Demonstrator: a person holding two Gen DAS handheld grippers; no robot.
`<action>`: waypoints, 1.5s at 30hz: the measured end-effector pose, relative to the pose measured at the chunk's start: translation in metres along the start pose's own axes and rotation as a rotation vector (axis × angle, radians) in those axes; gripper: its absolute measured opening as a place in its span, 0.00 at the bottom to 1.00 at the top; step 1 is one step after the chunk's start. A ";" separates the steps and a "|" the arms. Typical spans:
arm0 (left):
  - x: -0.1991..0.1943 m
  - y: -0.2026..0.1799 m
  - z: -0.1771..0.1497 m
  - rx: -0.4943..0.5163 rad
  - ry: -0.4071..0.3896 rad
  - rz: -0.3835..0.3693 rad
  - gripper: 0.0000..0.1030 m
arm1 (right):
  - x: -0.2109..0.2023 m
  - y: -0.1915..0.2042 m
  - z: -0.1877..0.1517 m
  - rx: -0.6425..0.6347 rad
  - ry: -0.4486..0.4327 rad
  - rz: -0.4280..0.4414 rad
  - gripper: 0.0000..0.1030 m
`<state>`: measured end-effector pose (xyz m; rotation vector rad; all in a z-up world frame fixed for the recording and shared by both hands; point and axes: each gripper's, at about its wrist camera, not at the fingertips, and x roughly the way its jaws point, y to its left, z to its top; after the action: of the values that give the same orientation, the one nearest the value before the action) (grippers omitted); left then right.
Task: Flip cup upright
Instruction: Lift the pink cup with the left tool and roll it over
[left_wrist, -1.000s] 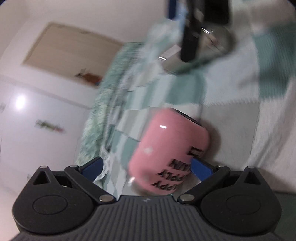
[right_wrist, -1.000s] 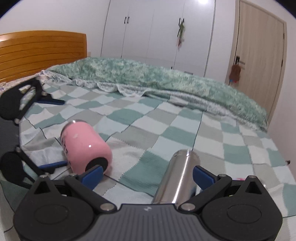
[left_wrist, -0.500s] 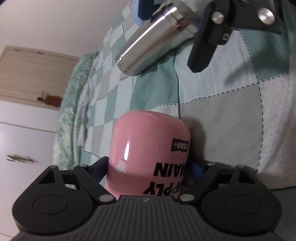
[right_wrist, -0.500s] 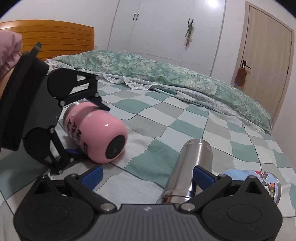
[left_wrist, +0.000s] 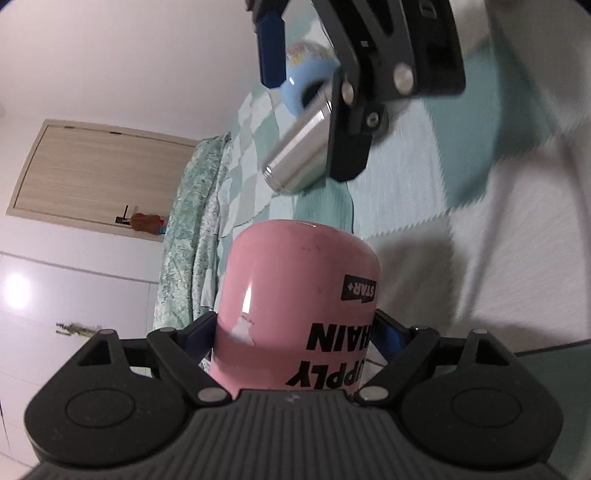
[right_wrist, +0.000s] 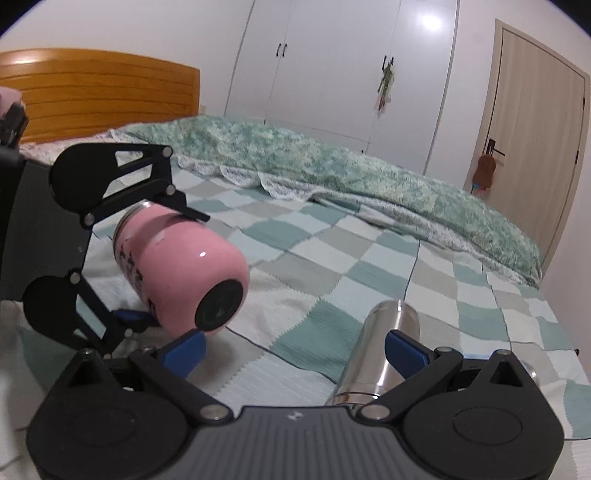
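Note:
A pink cup (left_wrist: 299, 302) with black lettering is held on its side, lifted above the checked bedspread (right_wrist: 332, 273), its black base pointing toward the right gripper. My left gripper (left_wrist: 295, 332) is shut on it near its mouth end; it shows in the right wrist view (right_wrist: 177, 258) too, with the left gripper (right_wrist: 162, 266) around it. My right gripper (right_wrist: 295, 347) is open and empty, its right finger over a steel tumbler (right_wrist: 380, 350) lying on its side. The right gripper (left_wrist: 306, 107) also appears in the left wrist view.
A light blue printed cup (left_wrist: 306, 74) lies beyond the steel tumbler (left_wrist: 299, 162). A green floral duvet (right_wrist: 351, 177) is bunched along the bed's far side. A wooden headboard (right_wrist: 92, 92), white wardrobes (right_wrist: 332, 74) and a door (right_wrist: 535, 147) stand behind.
My left gripper closed on the pink cup and lifted it off the bedspread, still lying sideways. The right gripper stayed open and shifted a little over the steel tumbler.

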<state>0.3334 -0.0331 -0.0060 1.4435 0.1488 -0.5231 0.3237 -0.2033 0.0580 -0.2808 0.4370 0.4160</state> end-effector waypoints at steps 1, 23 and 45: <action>-0.013 0.000 0.004 -0.009 -0.002 0.003 0.85 | -0.008 0.002 0.002 -0.003 -0.005 0.006 1.00; -0.164 -0.092 0.054 -0.217 0.130 -0.055 0.85 | -0.157 0.040 -0.049 0.028 0.036 0.094 1.00; -0.208 -0.093 0.022 -0.603 0.094 0.037 1.00 | -0.158 0.066 -0.050 -0.032 0.087 0.147 1.00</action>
<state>0.1058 -0.0055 -0.0029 0.8792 0.3243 -0.3381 0.1465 -0.2145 0.0764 -0.2999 0.5389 0.5567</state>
